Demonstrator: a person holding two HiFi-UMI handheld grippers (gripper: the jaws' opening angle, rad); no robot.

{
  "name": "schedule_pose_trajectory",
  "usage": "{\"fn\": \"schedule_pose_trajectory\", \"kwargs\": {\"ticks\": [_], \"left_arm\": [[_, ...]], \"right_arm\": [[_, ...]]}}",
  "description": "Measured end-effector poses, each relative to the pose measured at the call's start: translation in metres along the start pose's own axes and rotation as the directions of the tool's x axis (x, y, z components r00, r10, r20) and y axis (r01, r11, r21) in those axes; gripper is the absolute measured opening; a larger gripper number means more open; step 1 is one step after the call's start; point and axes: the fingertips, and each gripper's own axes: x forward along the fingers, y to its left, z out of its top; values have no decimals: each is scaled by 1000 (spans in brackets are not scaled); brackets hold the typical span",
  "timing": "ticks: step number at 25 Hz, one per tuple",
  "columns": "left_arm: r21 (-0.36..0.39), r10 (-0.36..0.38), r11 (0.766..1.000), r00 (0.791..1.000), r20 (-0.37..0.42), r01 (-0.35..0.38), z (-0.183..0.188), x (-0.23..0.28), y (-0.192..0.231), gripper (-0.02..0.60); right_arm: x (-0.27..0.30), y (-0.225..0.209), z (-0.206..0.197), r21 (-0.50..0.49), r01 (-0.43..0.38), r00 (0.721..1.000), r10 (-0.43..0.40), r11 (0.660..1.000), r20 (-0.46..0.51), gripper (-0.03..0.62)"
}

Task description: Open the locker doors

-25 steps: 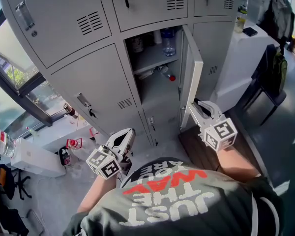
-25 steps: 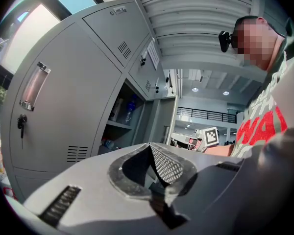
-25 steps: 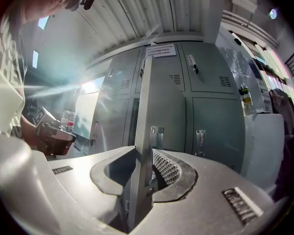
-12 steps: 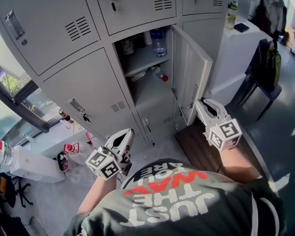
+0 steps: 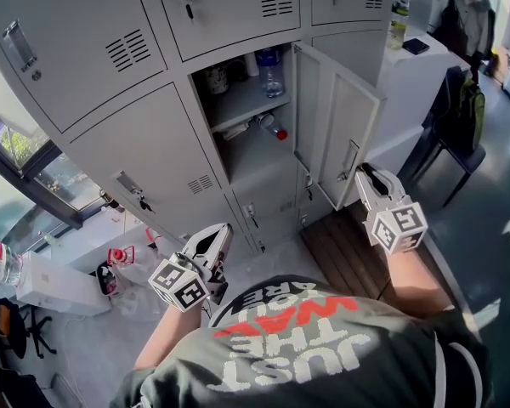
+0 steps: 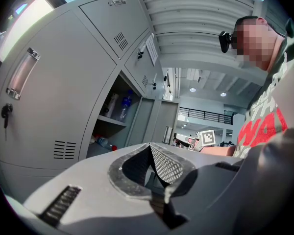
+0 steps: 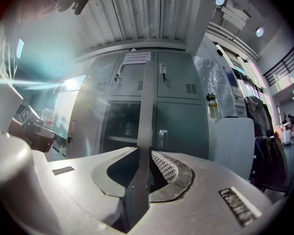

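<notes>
The grey locker bank (image 5: 144,155) fills the upper head view. Its middle door (image 5: 340,134) stands swung out to the right, baring a compartment (image 5: 246,143) with an upright bottle (image 5: 270,68) on the shelf and a red-capped bottle (image 5: 272,127) lying below. My right gripper (image 5: 363,173) is at that door's free edge by its handle; in the right gripper view the door's edge (image 7: 146,97) runs between the closing jaws of the right gripper (image 7: 146,153), pads against it. My left gripper (image 5: 219,232) hangs low in front of the lockers, shut and empty, as the left gripper (image 6: 149,148) shows up close.
The door left of the open one (image 5: 127,185) and the upper doors (image 5: 229,7) are closed, some with keys in their locks. A white cabinet (image 5: 412,83) and a chair with a bag (image 5: 463,117) stand at the right. A wooden mat (image 5: 348,249) lies underfoot; clutter (image 5: 110,270) sits at the lower left.
The middle door has swung wider open to the right, and my right gripper has moved right and outward with its edge. The left gripper has stayed put.
</notes>
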Motion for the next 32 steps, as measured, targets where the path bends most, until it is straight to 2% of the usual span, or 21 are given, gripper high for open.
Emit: {"fn": "schedule_pose_trajectory", "kwargs": {"ticks": [7, 12, 25, 29, 32], "left_arm": [[-10, 5, 1000, 1000, 0, -5, -4, 5, -2, 2], [-9, 11, 1000, 1000, 0, -11, -5, 8, -4, 2], [-14, 33, 999, 999, 13, -33, -4, 2, -6, 2], [-11, 32, 999, 999, 20, -32, -2, -12, -6, 2], [-11, 48, 999, 999, 23, -48, 0, -34, -2, 2]], "right_arm": [[1, -48, -4, -23, 89, 996, -89, 996, 3, 60], [5, -74, -6, -35, 120, 993, -121, 992, -4, 60], [7, -83, -4, -6, 140, 990, -141, 990, -8, 60], [-1, -85, -14, 69, 185, 982, -183, 980, -35, 61], [-15, -72, -49, 162, 224, 973, -209, 961, -101, 61]]}}
